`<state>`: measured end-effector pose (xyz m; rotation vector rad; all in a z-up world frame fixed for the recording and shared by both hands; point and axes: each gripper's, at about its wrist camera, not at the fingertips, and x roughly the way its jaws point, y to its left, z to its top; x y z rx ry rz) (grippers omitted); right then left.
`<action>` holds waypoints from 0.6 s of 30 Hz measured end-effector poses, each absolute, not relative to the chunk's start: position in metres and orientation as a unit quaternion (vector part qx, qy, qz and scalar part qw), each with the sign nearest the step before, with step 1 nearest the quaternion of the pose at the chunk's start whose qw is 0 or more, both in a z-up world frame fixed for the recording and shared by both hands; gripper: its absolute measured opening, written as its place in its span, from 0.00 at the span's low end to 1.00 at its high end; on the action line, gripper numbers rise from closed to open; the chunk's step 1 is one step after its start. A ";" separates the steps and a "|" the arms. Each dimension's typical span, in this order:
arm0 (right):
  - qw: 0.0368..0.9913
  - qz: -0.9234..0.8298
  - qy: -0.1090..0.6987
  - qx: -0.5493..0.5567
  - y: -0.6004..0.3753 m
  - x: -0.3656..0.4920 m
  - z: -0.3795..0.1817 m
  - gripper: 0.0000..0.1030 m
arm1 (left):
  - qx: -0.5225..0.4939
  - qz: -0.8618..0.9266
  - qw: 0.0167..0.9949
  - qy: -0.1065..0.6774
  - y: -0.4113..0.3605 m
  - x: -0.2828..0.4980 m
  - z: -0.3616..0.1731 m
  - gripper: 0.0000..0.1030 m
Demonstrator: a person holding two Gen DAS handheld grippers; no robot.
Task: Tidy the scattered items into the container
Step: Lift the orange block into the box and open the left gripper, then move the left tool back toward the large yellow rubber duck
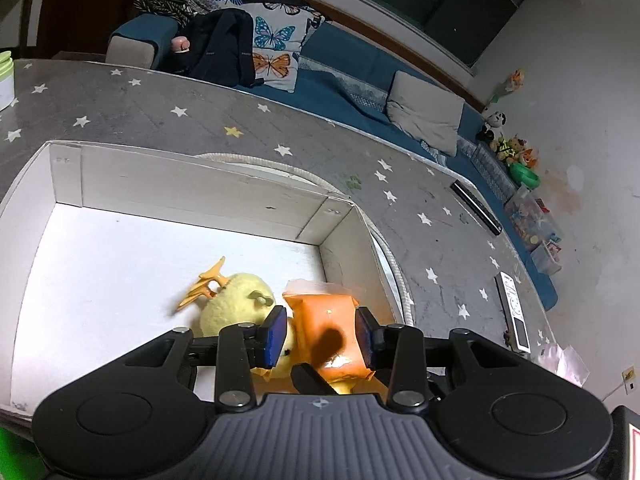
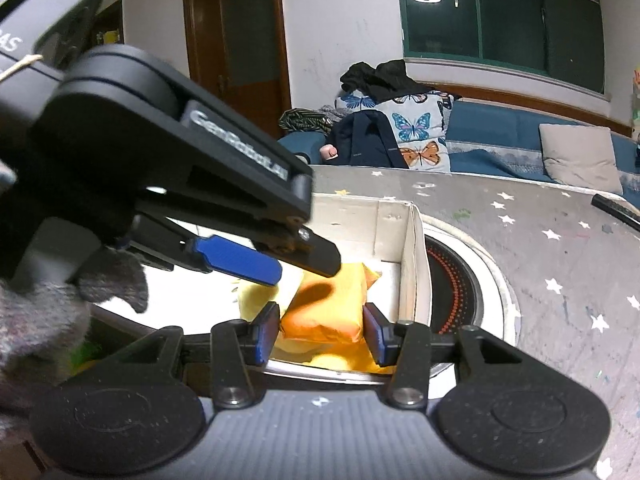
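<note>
Both tools are showing matte black linkage arms with silver screws above a ribbed grey housing flanked by two round black discs. The left gripper (image 1: 322,334) and right gripper (image 2: 321,334) are wearing blue pads on their jaws. White "GenRobot.AI" lettering is running along the left gripper's side in the right wrist view.

left gripper (image 1: 322,334) jaws spread wide, blue pads (image 1: 275,336) parted, pitched downward. right gripper (image 2: 322,326) same: jaws apart, pads (image 2: 267,332) not pressing anything. in the right wrist view the left gripper (image 2: 304,266) crosses in from upper left, just ahead of and above the right one, with a grey-gloved hand (image 2: 36,316) on its handle.
</note>
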<state>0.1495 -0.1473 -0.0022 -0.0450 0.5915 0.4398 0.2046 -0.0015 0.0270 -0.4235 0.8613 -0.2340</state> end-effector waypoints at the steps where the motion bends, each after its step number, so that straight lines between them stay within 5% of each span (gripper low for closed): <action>1: 0.933 0.215 0.288 -0.023 -0.147 0.149 -0.002 0.44 | -0.204 -0.112 0.881 0.412 0.000 0.203 0.027 0.39; 8: 0.936 0.212 0.281 -0.028 -0.147 0.141 0.002 0.45 | -0.199 -0.115 0.888 0.398 0.005 0.185 0.034 0.39; 11: 0.938 0.211 0.273 -0.030 -0.148 0.132 0.006 0.56 | -0.197 -0.116 0.892 0.389 0.009 0.173 0.039 0.39; 18: 0.940 0.225 0.252 -0.036 -0.150 0.107 0.017 0.61 | -0.200 -0.111 0.901 0.369 0.031 0.141 0.045 0.39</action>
